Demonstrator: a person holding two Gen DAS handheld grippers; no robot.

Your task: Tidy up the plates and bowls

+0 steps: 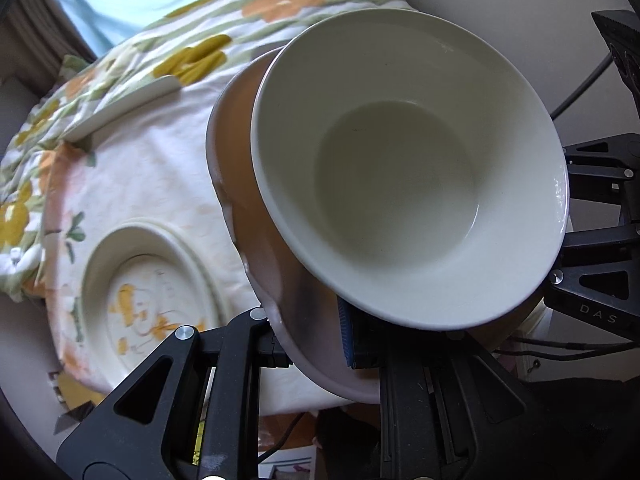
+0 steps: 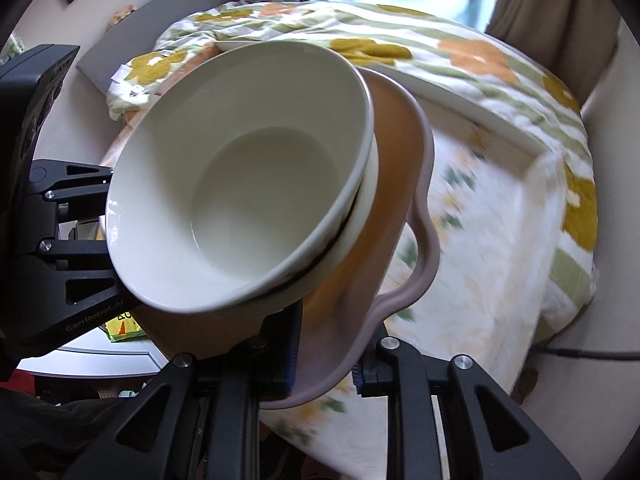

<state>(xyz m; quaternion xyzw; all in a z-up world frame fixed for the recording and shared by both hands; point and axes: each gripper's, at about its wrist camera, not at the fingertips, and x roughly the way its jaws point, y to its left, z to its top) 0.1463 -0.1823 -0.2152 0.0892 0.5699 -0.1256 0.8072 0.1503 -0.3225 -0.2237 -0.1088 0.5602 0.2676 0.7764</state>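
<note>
Left gripper point(image 1: 316, 354): jaws closed on the near rim of the pink plate point(image 1: 240, 184), one finger under the rim, the blue-padded finger point(image 1: 352, 340) on its upper face. The tool points forward and up along the tilted plate.

Right gripper point(image 2: 326, 368): likewise clamped on the pink plate point(image 2: 400, 184) at its wavy edge, blue pad on the inner face, the other finger outside the rim. Each gripper's black linkage is visible in the other's view, at the far side of the plate, so the two hold opposite edges.

Load: the plate is held off the cloth point(image 1: 160, 184) and tilted. A white bowl point(image 1: 404, 184) sits on it, nested in a second white bowl point(image 2: 360, 224) whose rim shows just beneath in the right view. The upper bowl point(image 2: 248, 184) is empty.

Surroundings: the floral cloth point(image 2: 500, 184) covers the surface below. A patterned plate point(image 1: 148, 292) lies flat on it, lower left in the left view. A white dish point(image 1: 120, 108) rests farther back; its long edge point(image 2: 460, 108) shows in the right view, well apart from the held stack. Background blurred.
</note>
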